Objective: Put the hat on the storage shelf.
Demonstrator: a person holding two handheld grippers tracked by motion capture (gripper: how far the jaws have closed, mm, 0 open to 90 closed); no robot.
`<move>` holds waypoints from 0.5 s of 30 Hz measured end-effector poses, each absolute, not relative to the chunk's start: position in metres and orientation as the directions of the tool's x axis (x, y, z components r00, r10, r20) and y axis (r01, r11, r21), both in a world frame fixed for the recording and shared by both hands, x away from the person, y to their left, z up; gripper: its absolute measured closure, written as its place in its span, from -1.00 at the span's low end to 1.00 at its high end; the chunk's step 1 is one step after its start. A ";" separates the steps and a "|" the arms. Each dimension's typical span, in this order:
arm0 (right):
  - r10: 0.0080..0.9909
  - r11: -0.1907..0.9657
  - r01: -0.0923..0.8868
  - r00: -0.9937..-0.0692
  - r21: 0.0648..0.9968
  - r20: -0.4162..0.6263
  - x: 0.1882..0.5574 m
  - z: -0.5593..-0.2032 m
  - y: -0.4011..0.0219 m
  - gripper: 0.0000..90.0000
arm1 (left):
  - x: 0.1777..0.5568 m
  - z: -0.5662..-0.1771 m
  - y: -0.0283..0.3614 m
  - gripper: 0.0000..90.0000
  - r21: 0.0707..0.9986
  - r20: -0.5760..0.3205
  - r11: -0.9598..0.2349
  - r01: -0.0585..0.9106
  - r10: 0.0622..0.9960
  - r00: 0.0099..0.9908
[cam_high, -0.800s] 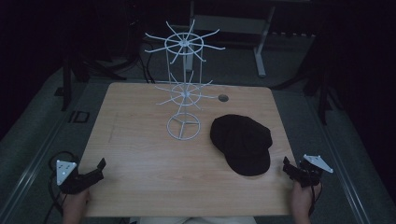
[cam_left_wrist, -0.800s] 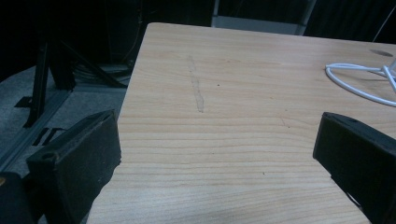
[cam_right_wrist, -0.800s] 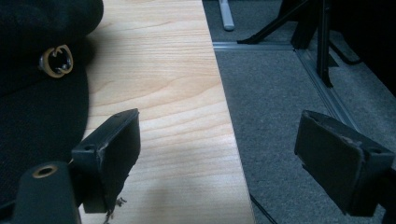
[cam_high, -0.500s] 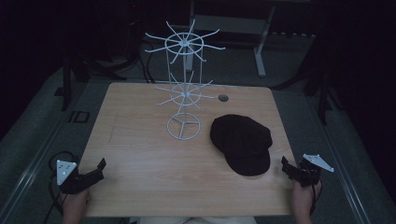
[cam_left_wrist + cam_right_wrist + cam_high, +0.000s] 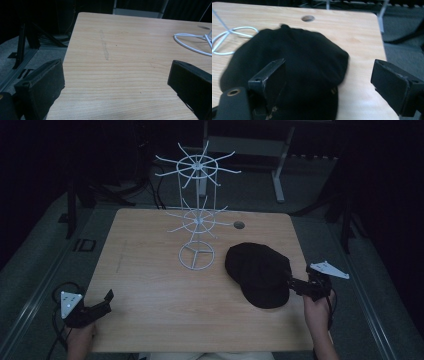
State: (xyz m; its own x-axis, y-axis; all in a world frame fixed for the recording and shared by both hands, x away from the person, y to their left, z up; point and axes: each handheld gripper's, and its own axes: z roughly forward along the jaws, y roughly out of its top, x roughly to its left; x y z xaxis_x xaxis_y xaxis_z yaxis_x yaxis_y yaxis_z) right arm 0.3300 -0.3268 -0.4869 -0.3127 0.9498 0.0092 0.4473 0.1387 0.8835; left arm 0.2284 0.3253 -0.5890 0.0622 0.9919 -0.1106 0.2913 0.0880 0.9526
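A black cap lies flat on the right half of the wooden table. My right gripper is at the cap's right edge, held by a hand at the table's right side. In the right gripper view the gripper is open. Its left jaw hangs over the cap and its right jaw over bare wood, with the cap's edge between them and nothing pressed. My left gripper rests at the near left corner, open, with only table between its jaws.
A white wire display rack with two tiers of spokes stands at the table's middle back on a ring base. A cable hole sits behind the cap. Dark floor and table legs surround the table.
My right gripper has moved left and a little forward, from beside the table's right edge up to the cap's rim. The left gripper has stayed put.
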 end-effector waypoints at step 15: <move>0.921 0.145 0.495 -0.384 0.857 0.066 0.384 -0.459 -0.280 -0.70 | 0.228 -0.589 0.326 -0.97 0.953 -0.113 0.089 0.290 0.991 0.067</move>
State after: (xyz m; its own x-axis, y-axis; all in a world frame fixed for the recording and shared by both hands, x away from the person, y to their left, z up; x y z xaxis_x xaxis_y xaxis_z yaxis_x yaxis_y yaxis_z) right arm 0.3835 -0.2796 -0.4590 -0.3842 0.9209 0.0658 0.4946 0.1451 0.8569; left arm 0.2283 0.3257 -0.5891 0.0667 0.9914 -0.1129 0.2900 0.0890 0.9529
